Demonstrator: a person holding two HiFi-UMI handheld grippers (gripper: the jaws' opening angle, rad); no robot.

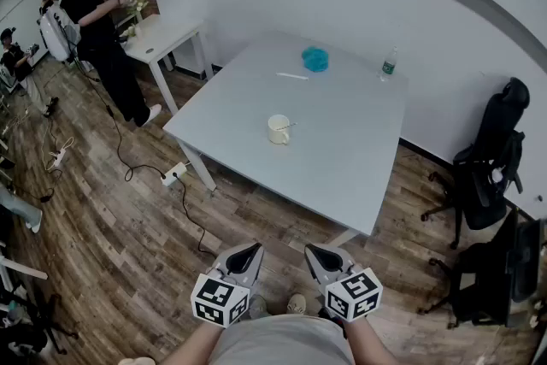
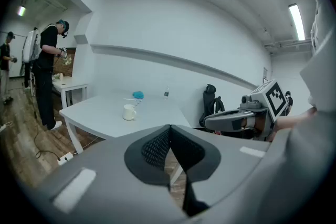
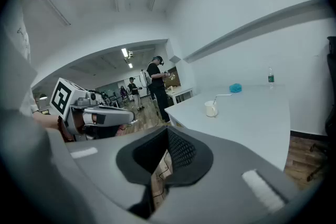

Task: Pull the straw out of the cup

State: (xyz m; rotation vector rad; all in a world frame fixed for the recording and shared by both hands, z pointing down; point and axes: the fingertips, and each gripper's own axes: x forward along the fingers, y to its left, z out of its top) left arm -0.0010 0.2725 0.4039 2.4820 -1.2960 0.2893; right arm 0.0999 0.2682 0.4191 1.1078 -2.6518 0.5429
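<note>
Thin pale straw (image 3: 215,98) sits tilted in the cream ceramic mug (image 1: 279,129), mid-frame in the head view, on the white rectangular table (image 1: 359,175). Only a short length shows above the rim.

My read on handling: the straw is light, smooth and thin-walled, so it crushes if squeezed hard. Pinch it softly just above the rim and pull along its tilt. The mug looks light enough to drag or tip, so one claw should brace its wall.

Left claw (image 1: 246,255): jaws pressed together, nothing between them. Right claw (image 1: 320,256): same, closed and empty. Both sit bottom centre of the head view, over the wood-plank floor (image 1: 128,235), well apart from the mug.

Further up the table: white stick (image 1: 292,76), blue fluffy lump (image 1: 314,58), clear plastic bottle (image 1: 389,64).
</note>
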